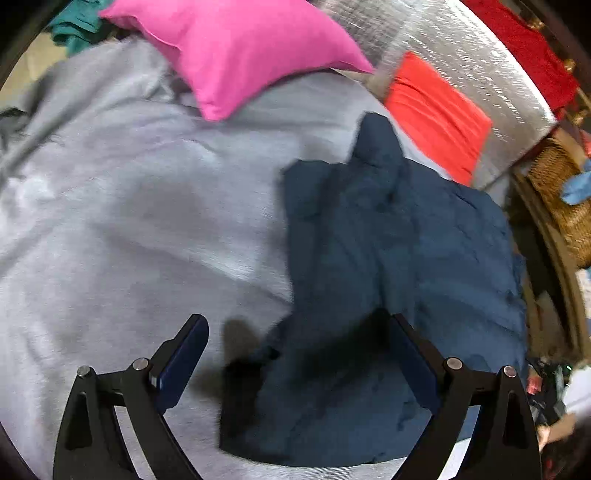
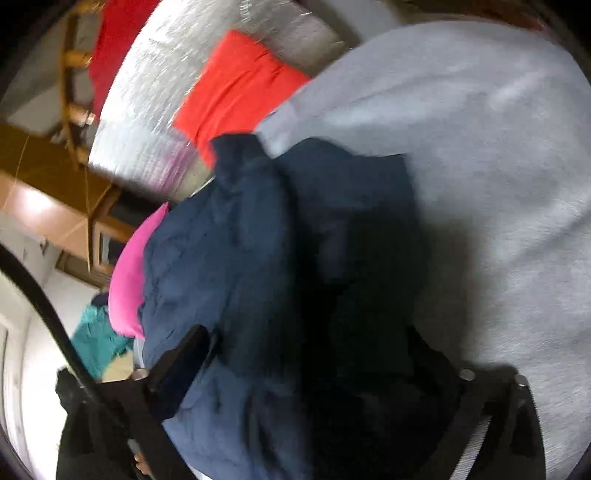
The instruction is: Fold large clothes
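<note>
A dark navy garment (image 1: 388,277) lies bunched on a light grey bed cover (image 1: 129,221), with one narrow part reaching toward the far side. My left gripper (image 1: 295,350) is open and empty, held above the garment's near edge, its left finger over the grey cover. In the right wrist view the navy garment (image 2: 277,258) fills the middle, raised close to the camera. My right gripper (image 2: 314,369) has fabric between its wide-set fingers; the right finger is lost in shadow, so its grip cannot be told.
A pink pillow (image 1: 229,51) and a red-orange cushion (image 1: 436,114) lie at the far side by a silver quilted panel (image 1: 461,48). A teal cloth (image 1: 77,26) sits far left. A wicker basket (image 1: 561,192) and wooden furniture stand right.
</note>
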